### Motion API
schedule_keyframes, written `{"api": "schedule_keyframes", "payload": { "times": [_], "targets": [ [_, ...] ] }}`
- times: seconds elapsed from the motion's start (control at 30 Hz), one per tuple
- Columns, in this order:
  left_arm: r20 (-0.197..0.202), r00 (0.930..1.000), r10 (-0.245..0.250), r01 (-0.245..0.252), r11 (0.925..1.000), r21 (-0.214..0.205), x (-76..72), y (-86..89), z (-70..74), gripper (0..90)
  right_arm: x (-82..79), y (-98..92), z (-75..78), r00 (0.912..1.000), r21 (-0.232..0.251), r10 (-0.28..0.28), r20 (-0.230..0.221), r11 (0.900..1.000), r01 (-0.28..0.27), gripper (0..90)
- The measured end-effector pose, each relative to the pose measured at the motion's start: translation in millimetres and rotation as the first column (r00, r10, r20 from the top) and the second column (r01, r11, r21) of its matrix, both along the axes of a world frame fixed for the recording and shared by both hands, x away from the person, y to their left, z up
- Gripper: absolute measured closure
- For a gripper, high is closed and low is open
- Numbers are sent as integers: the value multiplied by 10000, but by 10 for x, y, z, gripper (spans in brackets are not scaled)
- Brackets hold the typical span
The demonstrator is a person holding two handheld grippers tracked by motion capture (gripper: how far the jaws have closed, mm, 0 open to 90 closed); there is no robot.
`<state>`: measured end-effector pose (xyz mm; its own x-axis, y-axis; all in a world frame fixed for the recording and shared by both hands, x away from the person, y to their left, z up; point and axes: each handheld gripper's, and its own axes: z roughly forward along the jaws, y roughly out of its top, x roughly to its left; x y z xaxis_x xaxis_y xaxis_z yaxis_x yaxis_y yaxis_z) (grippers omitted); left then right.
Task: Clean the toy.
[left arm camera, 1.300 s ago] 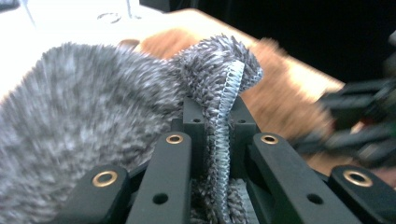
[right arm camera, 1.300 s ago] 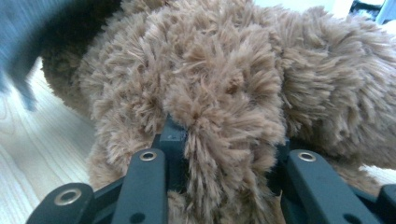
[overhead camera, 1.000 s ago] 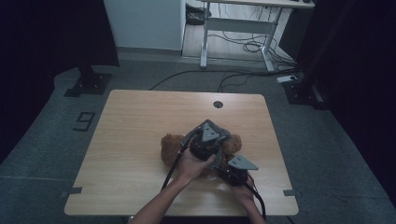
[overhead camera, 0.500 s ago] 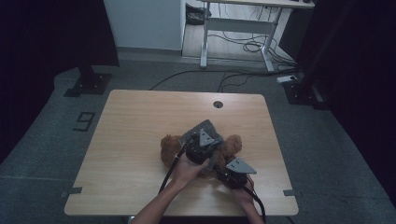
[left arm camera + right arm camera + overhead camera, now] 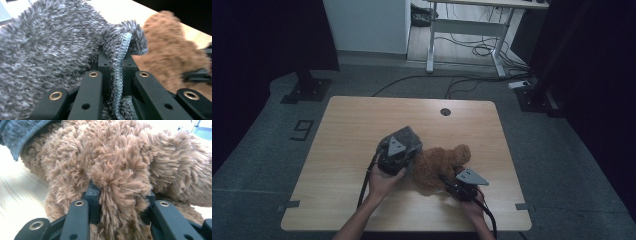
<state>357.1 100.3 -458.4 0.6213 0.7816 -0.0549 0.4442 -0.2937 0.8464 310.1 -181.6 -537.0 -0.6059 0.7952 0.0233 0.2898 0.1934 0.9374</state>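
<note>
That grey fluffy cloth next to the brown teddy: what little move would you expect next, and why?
Probably the left gripper should carry the grey cloth sideways over the brown teddy and lower it. Its jaws are clamped on the cloth's stitched edge, and the cloth hangs beside the toy, not on it. The right gripper is shut on a tuft of the teddy, steadying it on the table.

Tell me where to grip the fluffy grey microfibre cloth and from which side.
Grip the fluffy grey microfibre cloth at its stitched pale-blue hem, coming in edge-on from the side away from the brown plush toy. The hem is thin and firm, while the pile is bulky. The left tool already pinches there.
</note>
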Motion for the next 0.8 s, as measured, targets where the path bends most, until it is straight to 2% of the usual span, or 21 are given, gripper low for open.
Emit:
{"api": "schedule_keyframes", "payload": {
  "times": [0.07,0.23,0.33,0.4,0.5,0.63,0.73,0.8],
  "targets": [
    [-195,9998,30,-35,9996,-289,19,147,-20,815,-1,-1,-5,10000,12,29,33,10000,-29,630],
    [-84,9993,377,-378,9991,-165,9,317,6,815,-4,1,-6,10000,-16,38,52,10000,-38,630],
    [-158,9982,571,-573,9983,-119,33,363,48,814,0,1,-7,10000,17,24,55,10000,-24,630],
    [-127,9984,542,-543,9985,-19,45,319,106,815,7,1,-9,10000,20,4,71,10000,-4,631],
    [127,9997,215,-216,9997,61,30,129,222,814,16,-8,-10,10000,70,1,28,10000,-1,630],
    [555,9961,-687,677,9975,193,-40,-308,391,815,16,-10,-10,10000,53,19,39,10000,-19,631],
    [700,9856,-1540,1523,9879,287,-93,-664,464,814,17,-13,-12,10000,83,35,44,10000,-35,630],
    [775,9757,-2052,2008,9777,614,-120,-962,484,814,19,-18,-13,9999,68,79,65,9999,-79,630]
  ]
}}
